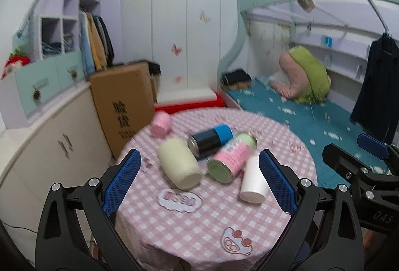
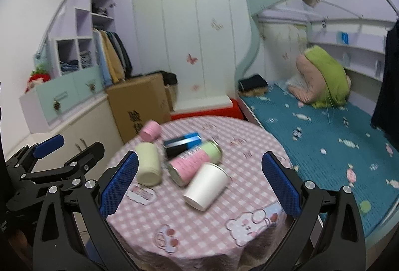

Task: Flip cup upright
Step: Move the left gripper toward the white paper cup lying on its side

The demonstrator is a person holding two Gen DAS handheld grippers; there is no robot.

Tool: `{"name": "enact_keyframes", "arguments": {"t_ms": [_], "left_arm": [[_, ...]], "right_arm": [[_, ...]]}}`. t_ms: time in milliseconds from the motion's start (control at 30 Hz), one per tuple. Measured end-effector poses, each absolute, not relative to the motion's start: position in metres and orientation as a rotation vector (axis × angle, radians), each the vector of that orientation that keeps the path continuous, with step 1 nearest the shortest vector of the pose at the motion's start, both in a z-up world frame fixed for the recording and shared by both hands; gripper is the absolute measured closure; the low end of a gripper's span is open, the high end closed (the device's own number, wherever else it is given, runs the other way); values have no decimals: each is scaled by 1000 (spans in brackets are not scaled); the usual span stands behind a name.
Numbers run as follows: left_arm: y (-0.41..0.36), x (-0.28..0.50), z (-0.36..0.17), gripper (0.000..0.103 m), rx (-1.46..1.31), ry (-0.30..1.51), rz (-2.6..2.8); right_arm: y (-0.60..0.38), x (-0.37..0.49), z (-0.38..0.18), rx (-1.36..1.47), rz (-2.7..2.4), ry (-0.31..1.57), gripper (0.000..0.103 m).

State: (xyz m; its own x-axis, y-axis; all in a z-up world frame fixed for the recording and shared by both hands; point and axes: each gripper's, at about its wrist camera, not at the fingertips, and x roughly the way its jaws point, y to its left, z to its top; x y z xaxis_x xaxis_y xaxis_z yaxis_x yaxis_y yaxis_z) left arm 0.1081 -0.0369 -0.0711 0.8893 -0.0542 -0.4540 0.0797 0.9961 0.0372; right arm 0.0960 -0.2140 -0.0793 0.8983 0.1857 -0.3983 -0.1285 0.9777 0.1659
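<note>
Several cups and cans lie on their sides on a round table with a pink checked cloth (image 1: 199, 226) (image 2: 199, 228). A white paper cup (image 1: 253, 180) (image 2: 207, 186) lies nearest, base toward me. A cream cup (image 1: 178, 166) (image 2: 149, 163), a pink-and-green can (image 1: 232, 157) (image 2: 194, 162), a black-and-blue can (image 1: 210, 137) (image 2: 182, 142) and a small pink cup (image 1: 161, 124) (image 2: 150, 130) lie beside it. My left gripper (image 1: 199, 183) is open and empty above the near table edge. My right gripper (image 2: 199, 183) is open and empty, apart from the cups.
A cardboard box (image 1: 122, 101) (image 2: 139, 104) stands behind the table at left, beside white cabinets (image 1: 49, 141). A bunk bed with a teal cover (image 1: 311, 121) (image 2: 324, 134) lies to the right. The right gripper shows at the left view's right edge (image 1: 361, 161).
</note>
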Motion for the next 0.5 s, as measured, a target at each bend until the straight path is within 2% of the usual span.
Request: {"name": "enact_keyframes", "arguments": {"t_ms": [300, 500], "left_arm": [[-80, 175, -142, 7, 52, 705, -156], [-115, 201, -176, 7, 86, 794, -203]], "right_arm": [[-256, 150, -134, 198, 58, 586, 7], [-279, 174, -162, 231, 23, 656, 7]]}}
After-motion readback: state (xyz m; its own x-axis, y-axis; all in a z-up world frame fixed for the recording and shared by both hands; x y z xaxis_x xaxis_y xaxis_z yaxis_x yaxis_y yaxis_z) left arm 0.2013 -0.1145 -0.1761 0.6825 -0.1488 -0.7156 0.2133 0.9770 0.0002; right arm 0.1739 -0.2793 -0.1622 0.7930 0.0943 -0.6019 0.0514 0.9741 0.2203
